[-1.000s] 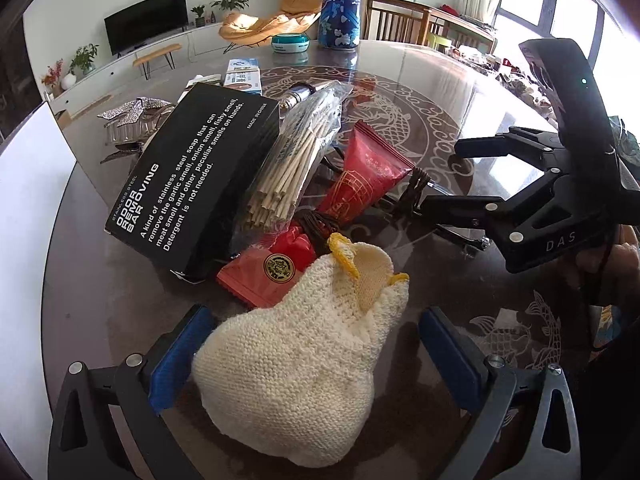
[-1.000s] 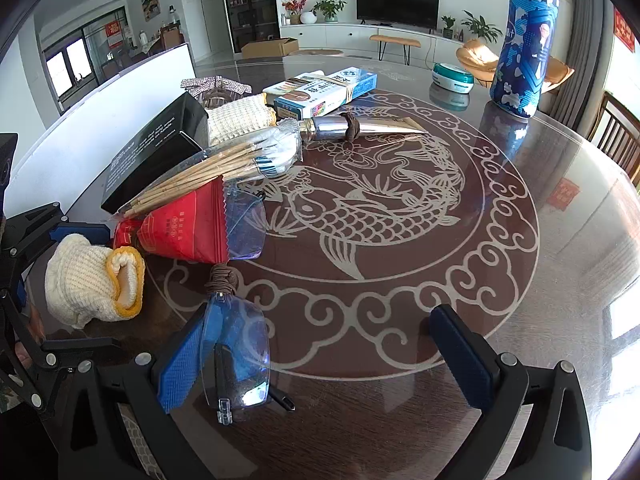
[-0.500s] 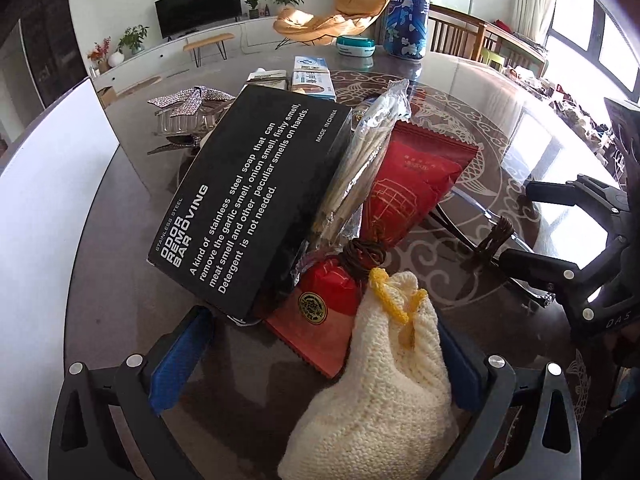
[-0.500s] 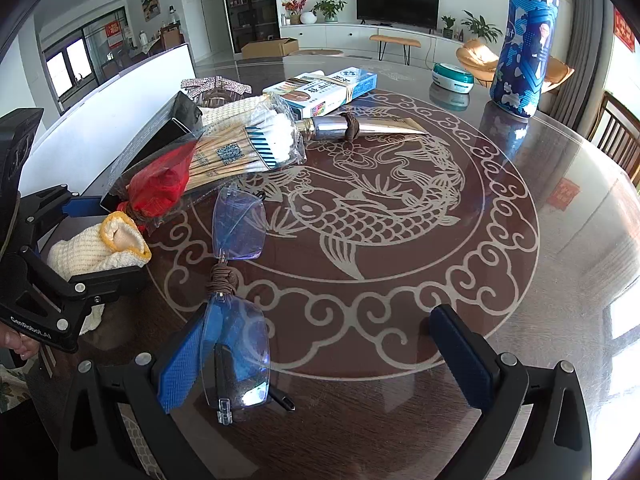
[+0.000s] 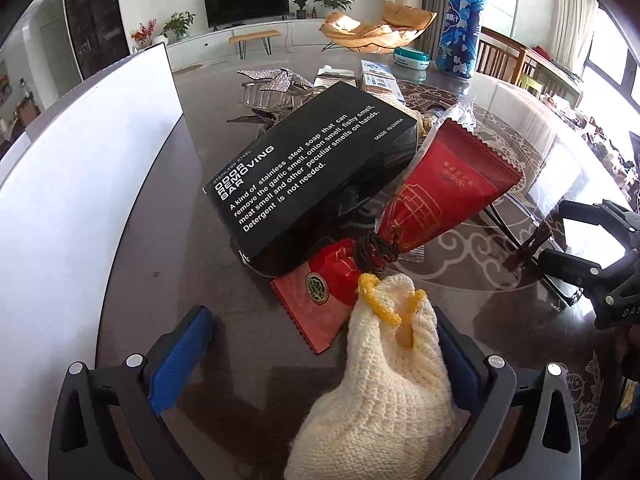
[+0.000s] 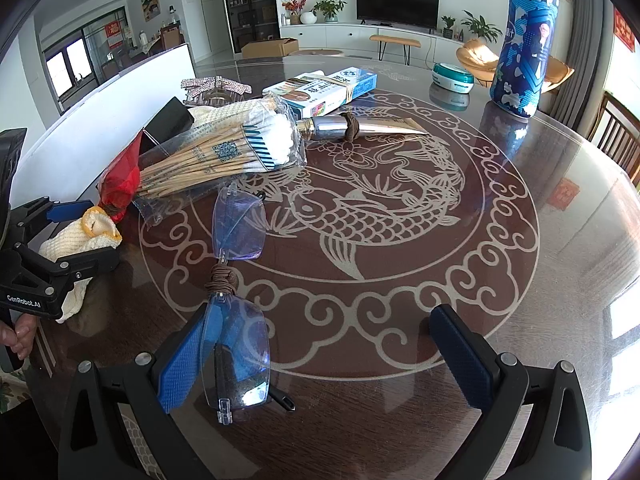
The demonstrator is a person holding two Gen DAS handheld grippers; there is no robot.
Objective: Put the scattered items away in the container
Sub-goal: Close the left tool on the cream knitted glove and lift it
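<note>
Lifting off the table, the knitted pouch [image 5: 384, 380] now hangs at the left tongs [image 5: 320, 364], whose jaws look spread, so whether they grip it I cannot tell. A second ago it lay flat. The right tongs [image 6: 320, 356] stay spread over the glasses [image 6: 236, 312]; the white container [image 5: 80, 200] waits left.

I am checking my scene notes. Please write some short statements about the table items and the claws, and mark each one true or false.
1. The left claw has the knitted pouch between its fingers. True.
2. The black box is printed with red text. False: the text is white.
3. The glasses lie by the right claw. True.
4. The blue can lies on its side. False: it stands upright.
5. The right claw is shut. False: it is open.
</note>
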